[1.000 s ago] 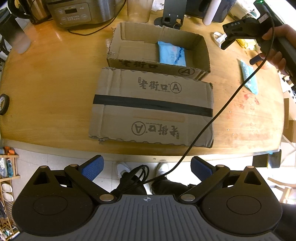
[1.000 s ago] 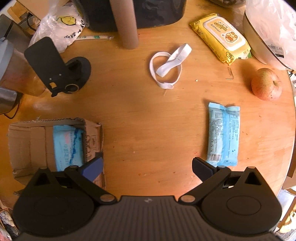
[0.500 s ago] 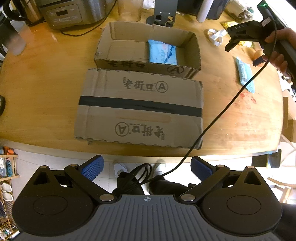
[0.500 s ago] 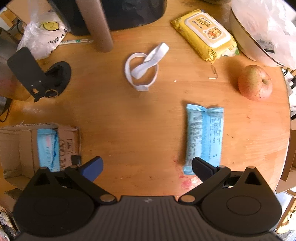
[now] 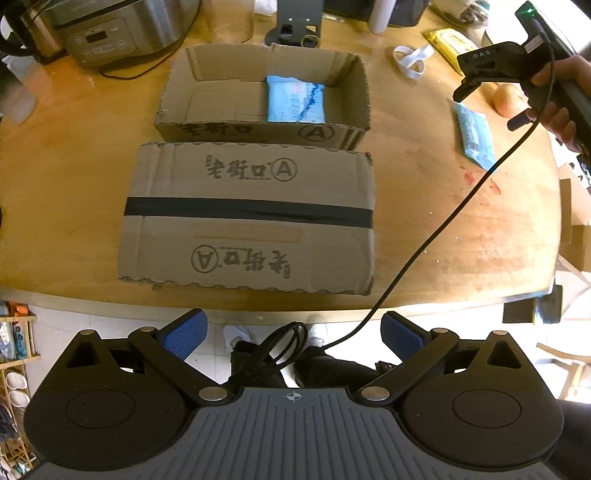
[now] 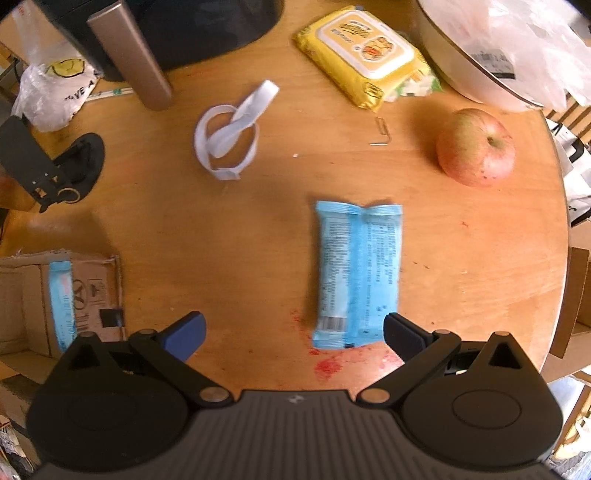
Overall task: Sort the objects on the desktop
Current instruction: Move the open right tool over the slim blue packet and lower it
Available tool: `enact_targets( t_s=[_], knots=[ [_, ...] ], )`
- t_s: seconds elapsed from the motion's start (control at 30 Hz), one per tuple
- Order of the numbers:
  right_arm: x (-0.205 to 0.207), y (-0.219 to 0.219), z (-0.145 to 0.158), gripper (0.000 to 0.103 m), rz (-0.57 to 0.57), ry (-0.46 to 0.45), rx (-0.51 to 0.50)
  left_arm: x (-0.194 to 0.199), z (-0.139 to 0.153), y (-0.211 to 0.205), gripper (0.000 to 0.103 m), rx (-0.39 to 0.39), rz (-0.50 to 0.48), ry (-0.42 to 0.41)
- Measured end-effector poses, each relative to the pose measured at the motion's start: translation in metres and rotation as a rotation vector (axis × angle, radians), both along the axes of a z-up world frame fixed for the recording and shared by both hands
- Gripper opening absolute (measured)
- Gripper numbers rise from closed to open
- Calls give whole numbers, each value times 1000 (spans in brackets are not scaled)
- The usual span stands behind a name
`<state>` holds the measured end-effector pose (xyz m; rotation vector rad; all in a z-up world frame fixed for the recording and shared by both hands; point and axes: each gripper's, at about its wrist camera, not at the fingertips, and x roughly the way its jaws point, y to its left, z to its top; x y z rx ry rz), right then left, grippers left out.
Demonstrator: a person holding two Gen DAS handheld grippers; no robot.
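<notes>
A light blue snack packet [image 6: 356, 273] lies on the wooden table just ahead of my right gripper [image 6: 293, 328], which is open and empty above it. The packet also shows in the left wrist view [image 5: 474, 134]. An open cardboard box [image 5: 354, 92] holds another blue packet [image 5: 295, 99]; the box edge appears in the right wrist view [image 6: 96, 291]. My left gripper [image 5: 293, 330] is open and empty, held off the table's near edge in front of a flat cardboard sheet [image 5: 247, 218]. The right gripper shows in the left wrist view [image 5: 480, 77].
A white strap loop [image 6: 229, 136], a yellow wipes pack [image 6: 365, 51], an apple [image 6: 476, 147] and a white bowl in plastic [image 6: 487, 55] lie beyond the packet. A black stand [image 6: 55, 166], a rice cooker [image 5: 118, 29] and a black cable [image 5: 443, 225] are around.
My right gripper has moved right and forward, bringing the blue packet between its open fingers. The left gripper has shifted slightly right; the box view moved accordingly.
</notes>
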<state>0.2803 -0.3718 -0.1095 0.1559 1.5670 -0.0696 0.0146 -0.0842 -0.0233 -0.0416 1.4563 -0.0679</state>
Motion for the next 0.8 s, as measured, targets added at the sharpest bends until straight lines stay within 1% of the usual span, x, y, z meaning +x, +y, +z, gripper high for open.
enact_targets(
  t_s=[0.4, 0.8],
  knots=[
    [-12, -40, -6, 103, -37, 6, 1, 0, -1, -26, 103, 11, -53, 11],
    [-18, -58, -13, 103, -53, 15, 6, 1, -2, -39, 103, 20, -78, 17]
  ],
)
